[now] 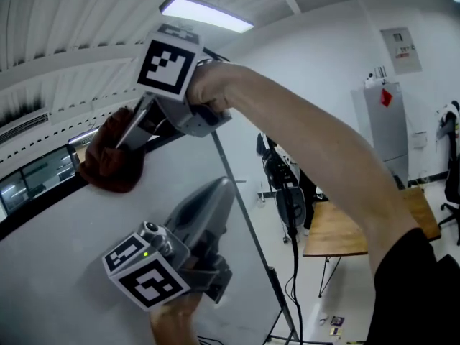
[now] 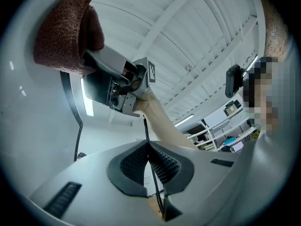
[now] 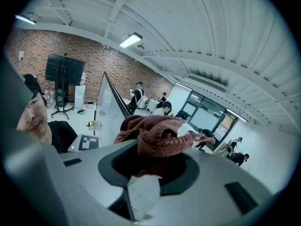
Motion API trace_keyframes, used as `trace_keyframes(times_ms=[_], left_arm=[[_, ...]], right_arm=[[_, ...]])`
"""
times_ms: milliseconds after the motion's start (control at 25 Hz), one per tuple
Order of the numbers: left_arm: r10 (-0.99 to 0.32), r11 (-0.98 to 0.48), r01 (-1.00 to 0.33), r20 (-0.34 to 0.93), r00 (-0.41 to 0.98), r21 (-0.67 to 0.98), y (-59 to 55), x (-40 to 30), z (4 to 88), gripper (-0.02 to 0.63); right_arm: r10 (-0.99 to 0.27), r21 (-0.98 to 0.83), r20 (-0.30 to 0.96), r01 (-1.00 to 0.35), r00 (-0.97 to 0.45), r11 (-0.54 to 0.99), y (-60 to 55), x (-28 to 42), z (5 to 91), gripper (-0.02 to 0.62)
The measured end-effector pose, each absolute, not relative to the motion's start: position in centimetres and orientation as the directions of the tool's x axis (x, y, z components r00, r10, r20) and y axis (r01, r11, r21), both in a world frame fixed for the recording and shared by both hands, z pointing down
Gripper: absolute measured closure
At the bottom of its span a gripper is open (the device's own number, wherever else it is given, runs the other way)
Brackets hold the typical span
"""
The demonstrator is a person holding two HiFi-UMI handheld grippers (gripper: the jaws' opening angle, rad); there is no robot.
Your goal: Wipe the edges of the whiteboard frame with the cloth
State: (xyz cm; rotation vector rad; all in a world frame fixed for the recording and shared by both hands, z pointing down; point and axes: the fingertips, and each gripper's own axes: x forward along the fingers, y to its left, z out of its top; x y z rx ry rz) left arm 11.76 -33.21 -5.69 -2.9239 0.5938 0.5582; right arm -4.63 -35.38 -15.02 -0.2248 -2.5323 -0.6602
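While the head view tilts upward, my right gripper point(image 1: 121, 144) holds the brown cloth point(image 1: 108, 165) against the whiteboard frame point(image 1: 36, 203), on its top edge. I judge wiping under way, with its side edge left to do. Below that frame my left gripper point(image 1: 220, 192) hovers. Left gripper view: jaws clenched, empty. Right gripper view: jaws grasping the cloth. No containers visible.

Workshop under a white ribbed ceiling point(image 3: 188, 27)
A strip light point(image 1: 206, 13) glowed overhead; a brick wall point(image 3: 61, 51) backed a screen on a stand point(image 3: 63, 72); a wooden table point(image 1: 338, 230) stood near a grey cabinet point(image 1: 388, 131).
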Motion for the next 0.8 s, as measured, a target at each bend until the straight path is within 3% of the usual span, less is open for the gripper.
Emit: trace_keyframes(times_ms=[560, 800], left_arm=[[-0.479, -0.859, -0.511, -0.374, 0.794, 0.017, -43.0, 20.6, -5.0, 0.604], [-0.459, -0.876, -0.481, -0.372, 0.807, 0.038, -43.4, 18.7, -4.3, 0.604]], right_arm=[[0.186, 0.396, 0.488, 0.406, -0.853, 0.823, -41.5, 4.4, -15.2, 0.468], [0.116, 0.404, 0.481, 0.338, -0.869, 0.850, -43.0, 4.0, -15.2, 0.468]])
